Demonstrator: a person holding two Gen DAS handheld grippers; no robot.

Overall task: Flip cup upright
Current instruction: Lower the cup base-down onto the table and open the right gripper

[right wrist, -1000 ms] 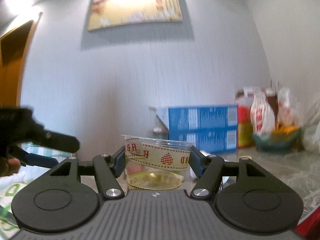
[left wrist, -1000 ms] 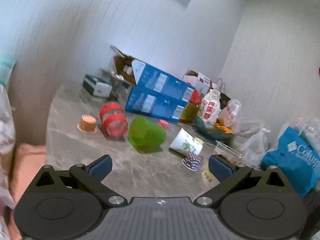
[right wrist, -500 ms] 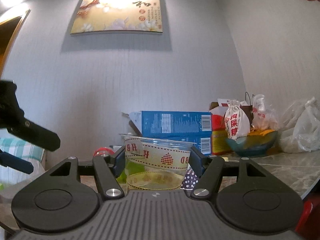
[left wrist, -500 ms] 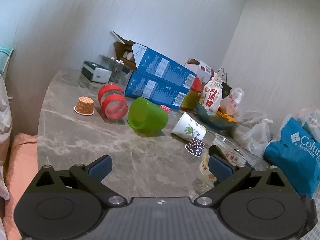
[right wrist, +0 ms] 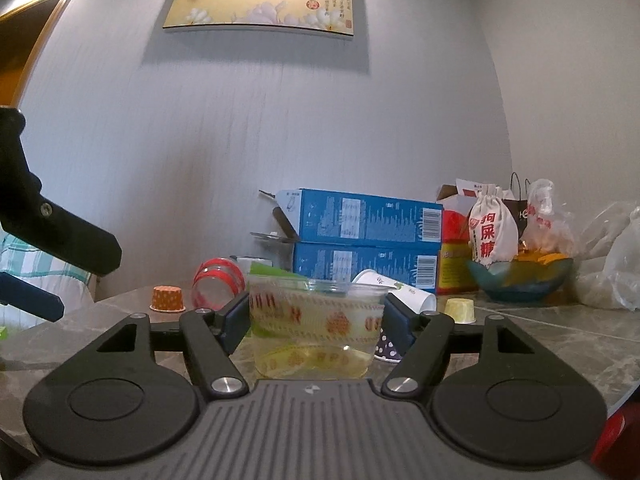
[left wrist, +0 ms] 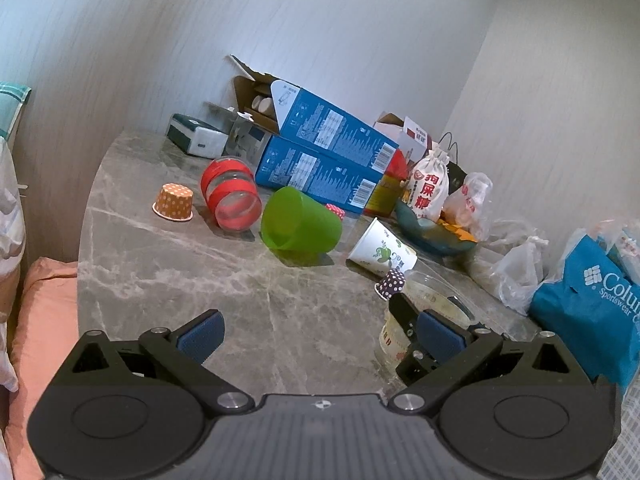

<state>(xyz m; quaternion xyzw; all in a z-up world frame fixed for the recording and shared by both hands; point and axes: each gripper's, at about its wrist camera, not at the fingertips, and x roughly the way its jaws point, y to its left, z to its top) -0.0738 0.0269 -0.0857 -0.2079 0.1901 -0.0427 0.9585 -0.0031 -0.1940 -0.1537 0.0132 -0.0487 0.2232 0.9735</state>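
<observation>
My right gripper (right wrist: 316, 316) is shut on a clear plastic cup (right wrist: 316, 320) with a cream and red patterned band. The cup stands upright, mouth up, at or just above the marble table (right wrist: 560, 344). The cup also shows in the left wrist view (left wrist: 424, 308), at the right, with the right gripper's fingers (left wrist: 404, 316) around it. My left gripper (left wrist: 316, 332) is open and empty above the table's near part, left of the cup.
On the table (left wrist: 200, 272) lie a green cup (left wrist: 300, 224), a red-banded clear cup (left wrist: 232, 196) and a white paper cup (left wrist: 380, 250) on their sides. Small cupcake liners (left wrist: 174, 202), blue boxes (left wrist: 320, 160), a bowl (left wrist: 432, 232) and bags (left wrist: 592, 304) stand behind and right.
The right gripper has come down toward the table with the clear cup. The left gripper has shifted slightly; more of the table and the held cup show in its view.
</observation>
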